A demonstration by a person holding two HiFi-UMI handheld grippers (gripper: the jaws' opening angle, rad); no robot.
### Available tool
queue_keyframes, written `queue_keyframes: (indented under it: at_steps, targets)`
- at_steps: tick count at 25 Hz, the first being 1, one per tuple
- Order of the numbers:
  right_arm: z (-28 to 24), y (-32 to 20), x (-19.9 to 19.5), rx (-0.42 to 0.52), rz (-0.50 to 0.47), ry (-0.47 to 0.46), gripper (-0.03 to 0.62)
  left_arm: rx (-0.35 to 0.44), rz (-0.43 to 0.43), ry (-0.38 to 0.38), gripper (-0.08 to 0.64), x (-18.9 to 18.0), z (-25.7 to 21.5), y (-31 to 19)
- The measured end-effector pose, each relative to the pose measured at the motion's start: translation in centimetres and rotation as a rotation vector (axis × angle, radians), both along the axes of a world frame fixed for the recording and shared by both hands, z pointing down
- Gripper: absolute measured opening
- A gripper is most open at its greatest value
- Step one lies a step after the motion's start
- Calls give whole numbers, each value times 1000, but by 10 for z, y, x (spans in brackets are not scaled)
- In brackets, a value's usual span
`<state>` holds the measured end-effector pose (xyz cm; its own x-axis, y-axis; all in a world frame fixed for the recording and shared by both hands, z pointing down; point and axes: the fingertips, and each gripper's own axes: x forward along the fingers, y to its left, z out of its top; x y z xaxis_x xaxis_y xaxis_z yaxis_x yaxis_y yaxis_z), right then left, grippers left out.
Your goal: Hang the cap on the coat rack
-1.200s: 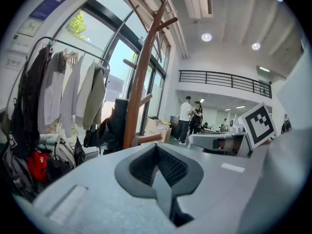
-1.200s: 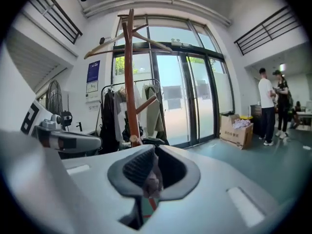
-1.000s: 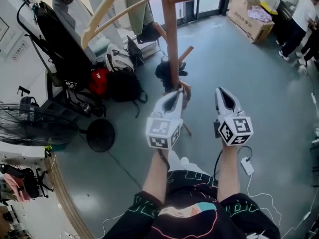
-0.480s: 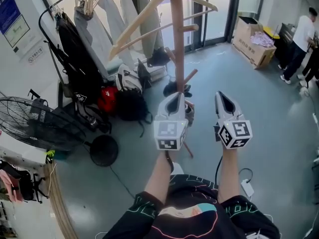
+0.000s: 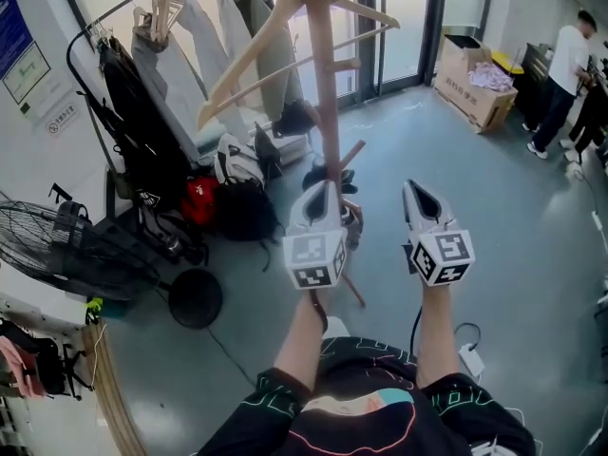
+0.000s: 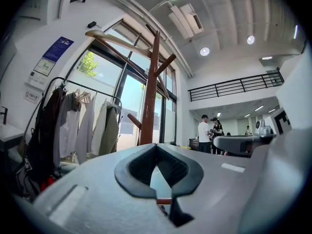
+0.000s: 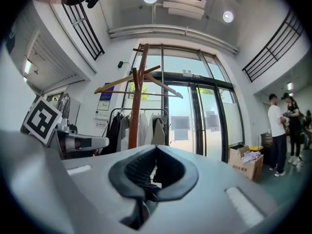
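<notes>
The wooden coat rack [image 5: 321, 74] stands just ahead of me, its pole bearing short pegs and a large wooden hanger [image 5: 249, 60]. A black, cap-like thing [image 5: 328, 174] sits low by the pole; I cannot tell if it hangs or lies on the floor. My left gripper [image 5: 323, 192] is shut and empty, its tip close to the pole's lower part. My right gripper [image 5: 410, 188] is level with it to the right, also shut with nothing seen in it. The rack [image 6: 148, 96] rises beyond the closed left gripper [image 6: 156, 146]; the rack [image 7: 136, 101] stands left of the right gripper [image 7: 156, 147].
A clothes rail with hanging garments [image 5: 161, 55] and bags [image 5: 233, 198] are left of the rack. A floor fan [image 5: 57, 245] stands at far left. A cardboard box [image 5: 470, 88] and people [image 5: 568, 65] are at the right. A cable and adapter [image 5: 468, 359] lie by my feet.
The head view has tipped upward, so more of the rack and clothes rail shows. Both grippers stay shut, side by side, in nearly the same place.
</notes>
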<state>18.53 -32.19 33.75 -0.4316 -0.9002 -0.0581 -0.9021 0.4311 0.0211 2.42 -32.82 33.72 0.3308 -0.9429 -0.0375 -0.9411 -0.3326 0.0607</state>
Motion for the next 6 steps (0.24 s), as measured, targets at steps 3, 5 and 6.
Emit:
queue_keyframes:
  at_steps: [3, 5, 6]
  targets:
    - [-2, -1, 0, 4, -2, 1, 3, 1, 10, 15, 9, 2, 0, 0]
    - [-3, -2, 1, 6, -3, 2, 3, 15, -1, 26, 9, 1, -4, 2]
    - [-3, -2, 1, 6, -3, 2, 3, 24, -10, 33, 9, 0, -6, 2]
